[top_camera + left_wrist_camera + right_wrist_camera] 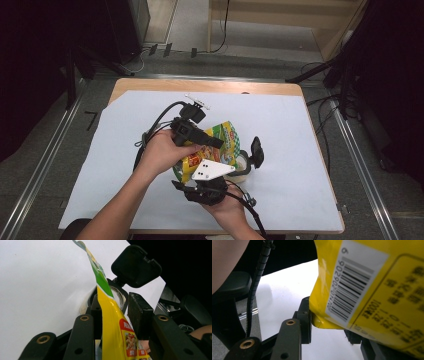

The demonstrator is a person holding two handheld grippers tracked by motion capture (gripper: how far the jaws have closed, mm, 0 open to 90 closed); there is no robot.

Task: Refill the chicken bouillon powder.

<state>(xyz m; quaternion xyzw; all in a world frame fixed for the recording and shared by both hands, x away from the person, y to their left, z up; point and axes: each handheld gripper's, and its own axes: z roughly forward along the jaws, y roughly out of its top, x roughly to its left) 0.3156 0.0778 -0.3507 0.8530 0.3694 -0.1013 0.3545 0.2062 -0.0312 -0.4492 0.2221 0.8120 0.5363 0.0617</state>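
A yellow and green snack bag (pixel 220 145) is held tilted over a clear jar (pixel 244 167) whose black flip lid (pixel 257 151) stands open. My left gripper (pixel 216 144) comes in from the left and is shut on the bag's upper part. In the left gripper view the bag (pixel 112 327) rises between the jaws of the left gripper (pixel 116 312), with the jar mouth (pixel 117 296) and lid (pixel 136 266) just beyond. My right gripper (pixel 210 170) holds the bag from the near side; in its own view the right gripper (pixel 329 330) is shut on the bag's barcode corner (pixel 352 290).
A white sheet (pixel 290 125) covers the wooden table (pixel 210 86). Cables trail from both grippers across the sheet near the hands. Black stands and cables lie on the floor beyond the table's far edge and on its right side.
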